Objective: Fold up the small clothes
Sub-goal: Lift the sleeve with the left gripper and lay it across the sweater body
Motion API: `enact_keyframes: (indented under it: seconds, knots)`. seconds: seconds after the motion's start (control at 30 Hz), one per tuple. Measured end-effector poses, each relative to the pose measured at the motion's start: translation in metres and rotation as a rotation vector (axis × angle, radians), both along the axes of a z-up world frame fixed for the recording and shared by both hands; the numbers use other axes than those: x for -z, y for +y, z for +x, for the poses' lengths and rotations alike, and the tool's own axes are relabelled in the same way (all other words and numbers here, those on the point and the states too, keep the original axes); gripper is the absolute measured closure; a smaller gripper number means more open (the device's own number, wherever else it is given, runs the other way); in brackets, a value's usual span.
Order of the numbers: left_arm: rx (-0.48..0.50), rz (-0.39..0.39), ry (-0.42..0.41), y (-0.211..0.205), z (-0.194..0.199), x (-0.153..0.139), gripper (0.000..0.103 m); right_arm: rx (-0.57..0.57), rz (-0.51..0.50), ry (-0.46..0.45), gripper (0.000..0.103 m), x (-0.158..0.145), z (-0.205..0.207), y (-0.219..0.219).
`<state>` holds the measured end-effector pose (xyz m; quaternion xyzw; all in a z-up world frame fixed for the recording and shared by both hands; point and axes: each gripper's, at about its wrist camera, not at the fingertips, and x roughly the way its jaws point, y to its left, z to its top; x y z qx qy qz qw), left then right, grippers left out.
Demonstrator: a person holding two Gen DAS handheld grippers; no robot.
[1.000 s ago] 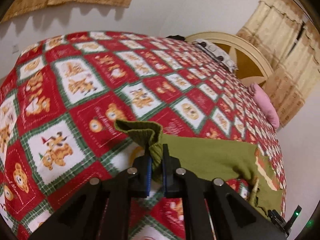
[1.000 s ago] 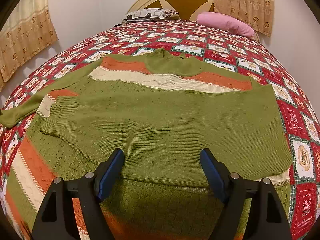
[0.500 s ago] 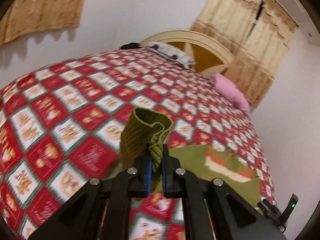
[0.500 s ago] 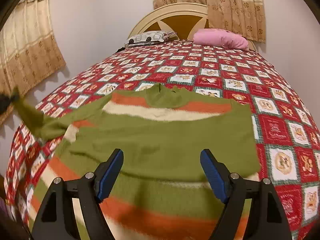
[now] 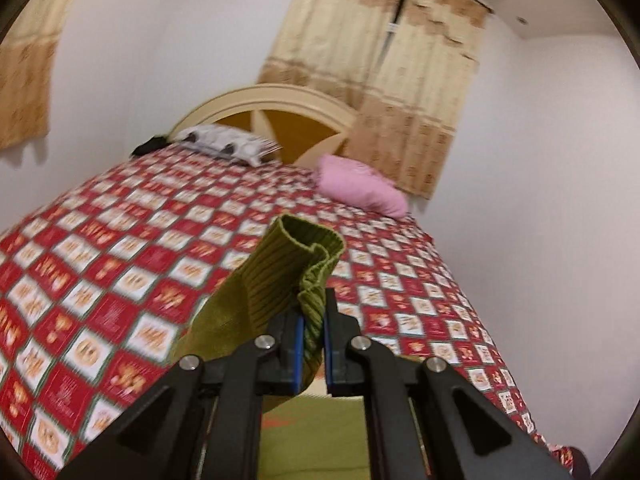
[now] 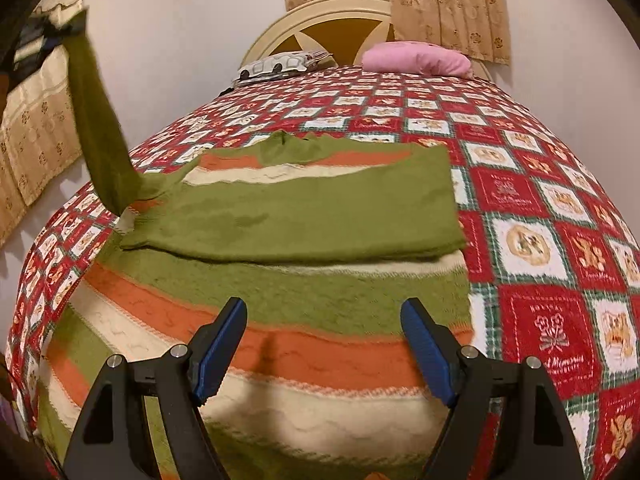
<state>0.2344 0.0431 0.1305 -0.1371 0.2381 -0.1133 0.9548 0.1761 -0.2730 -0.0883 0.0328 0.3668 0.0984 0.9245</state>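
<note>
A green knit sweater (image 6: 312, 216) with orange and cream stripes lies flat on the bed, one sleeve folded across its chest. My left gripper (image 5: 311, 340) is shut on the ribbed green cuff (image 5: 296, 264) of the other sleeve and holds it high above the bed. In the right wrist view that sleeve (image 6: 100, 120) hangs taut from the upper left down to the sweater's shoulder, and the left gripper (image 6: 60, 28) shows at its top. My right gripper (image 6: 324, 344) is open and empty above the sweater's striped lower part.
The bed carries a red, white and green patchwork quilt (image 6: 540, 240). A pink pillow (image 6: 416, 58) and a patterned pillow (image 6: 284, 65) lie by the round headboard (image 6: 332, 24). Curtains (image 5: 384, 80) hang behind. The quilt drops off at the left edge.
My left gripper has lifted the sleeve cuff off the quilt and swung it up and toward the sweater. My right gripper has risen and pulled back from the sweater, still open.
</note>
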Motion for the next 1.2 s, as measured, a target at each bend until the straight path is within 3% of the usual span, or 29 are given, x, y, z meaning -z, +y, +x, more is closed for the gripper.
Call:
enact_keyframes:
  seconds: [0.23,0.43,0.5,0.57,0.63,0.7,0.77,0.87,0.97,1.07,1.2]
  knots:
    - [0.136,0.014,0.047,-0.085,0.014,0.025,0.095,0.023,0.075,0.019,0.023,0.009,0.000,-0.014]
    - [0.176,0.137,0.151,-0.166,0.037,0.094,0.093,0.029,0.076,0.035,0.023,0.015,0.002,-0.015]
    - [0.173,0.182,0.206,-0.185,0.041,0.115,0.078,0.029,0.076,0.037,0.023,0.016,0.002,-0.015]
    - [0.188,0.175,0.251,-0.188,0.038,0.128,0.070,0.028,0.089,0.043,0.023,0.018,0.002,-0.017]
    - [0.197,0.186,0.245,-0.183,0.029,0.131,0.060,0.027,0.104,0.052,0.023,0.019,0.003,-0.019]
    - [0.179,0.210,0.223,-0.173,0.018,0.131,0.041,0.026,0.118,0.059,0.023,0.021,0.004,-0.022]
    - [0.138,0.247,0.206,-0.149,0.012,0.134,0.032,0.025,0.121,0.059,0.023,0.021,0.005,-0.022]
    - [0.023,0.359,0.233,-0.109,0.018,0.153,0.031,0.027,0.121,0.059,0.023,0.021,0.005,-0.023]
    - [-0.101,0.412,0.289,-0.062,0.027,0.172,0.031,0.031,0.132,0.047,0.023,0.016,0.003,-0.024]
    - [-0.219,0.437,0.334,-0.014,0.027,0.188,0.031,0.018,0.179,0.037,0.023,0.004,0.003,-0.028]
    - [-0.248,0.425,0.378,0.011,0.023,0.209,0.027,0.005,0.228,0.042,0.023,-0.022,0.023,-0.030]
